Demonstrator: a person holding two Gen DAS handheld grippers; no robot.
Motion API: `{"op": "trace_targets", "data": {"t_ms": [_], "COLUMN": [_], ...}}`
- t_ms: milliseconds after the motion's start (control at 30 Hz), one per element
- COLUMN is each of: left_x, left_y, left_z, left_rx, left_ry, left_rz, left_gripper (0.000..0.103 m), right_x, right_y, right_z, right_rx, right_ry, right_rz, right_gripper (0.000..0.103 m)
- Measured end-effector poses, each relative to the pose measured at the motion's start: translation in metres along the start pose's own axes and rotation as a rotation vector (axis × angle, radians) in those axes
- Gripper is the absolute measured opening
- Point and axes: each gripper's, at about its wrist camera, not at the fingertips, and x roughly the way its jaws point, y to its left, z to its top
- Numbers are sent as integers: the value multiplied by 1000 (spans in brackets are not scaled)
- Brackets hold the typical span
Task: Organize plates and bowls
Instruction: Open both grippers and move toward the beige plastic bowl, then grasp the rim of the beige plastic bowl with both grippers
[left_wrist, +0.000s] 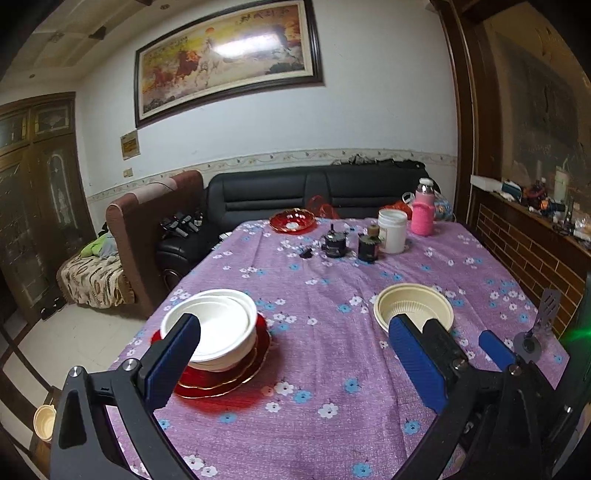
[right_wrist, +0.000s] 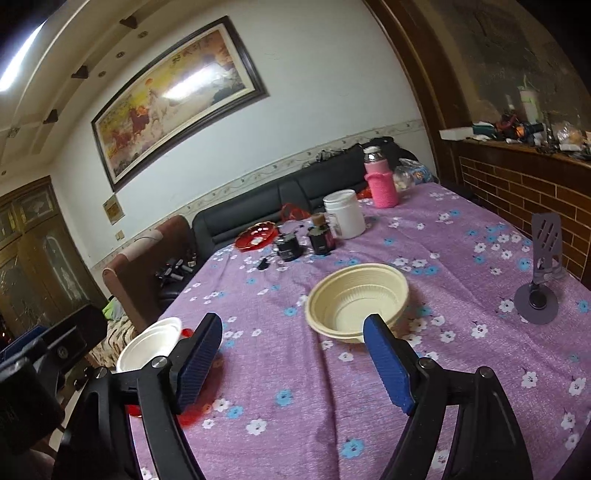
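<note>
A stack of white bowls (left_wrist: 214, 325) sits on red plates (left_wrist: 229, 380) at the table's near left. A cream ribbed bowl (left_wrist: 413, 306) stands alone at the near right. My left gripper (left_wrist: 295, 325) hovers open over the cloth between them, with nothing between its pads. One blue finger (left_wrist: 495, 349) of the right gripper shows beside it. In the right wrist view my right gripper (right_wrist: 293, 321) is open and holds nothing. The cream bowl (right_wrist: 358, 299) lies just beyond its right fingertip. The white bowls (right_wrist: 151, 343) are partly hidden behind its left finger.
The table carries a purple floral cloth (left_wrist: 314, 369). At its far end stand a red glass dish (left_wrist: 291, 220), two dark jars (left_wrist: 335, 243), a white jar (left_wrist: 392, 230) and a pink-sleeved bottle (left_wrist: 423, 214). A grey phone stand (right_wrist: 539, 291) is at the right edge.
</note>
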Motion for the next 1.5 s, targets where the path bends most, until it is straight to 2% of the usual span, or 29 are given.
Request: {"op": "trace_targets", "data": {"t_ms": [233, 433, 600, 800, 933, 1133, 1200, 1267, 1367, 1433, 1467, 1500], "left_x": [47, 89, 127, 176, 210, 251, 257, 262, 270, 276, 280, 284], "left_y": [-11, -9, -24, -51, -67, -90, -91, -90, -91, -93, -94, -95], "left_z": [-3, 0, 8, 14, 15, 5, 1, -2, -7, -12, -15, -17], "left_rx": [23, -6, -23, -49, -82, -58, -63, -63, -67, -70, -73, -76], "left_ry": [88, 164, 228, 277, 321, 362, 366, 368, 389, 419, 440, 462], "left_rz": [-6, -17, -80, -130, -173, -204, -219, -226, -248, -274, -290, -304], "left_gripper": [102, 102, 102, 102, 102, 101, 100, 97, 88, 67, 61, 50], "right_x": [35, 69, 113, 144, 159, 165, 169, 174, 180, 185, 188, 190], "right_y": [-37, -64, -86, -116, -129, -123, -121, -122, -126, -124, -124, -123], "right_z": [7, 36, 56, 53, 44, 41, 38, 36, 33, 29, 27, 26], "right_rx": [40, 0, -47, -7, -4, -59, -80, -74, -57, -64, -69, -73], "right_ry": [42, 50, 95, 107, 187, 223, 238, 269, 302, 324, 336, 345], "right_rz": [-51, -144, -207, -194, -191, -197, -213, -208, -194, -192, -192, -196], "right_gripper": [83, 83, 83, 83, 83, 81, 77, 77, 77, 71, 66, 62]}}
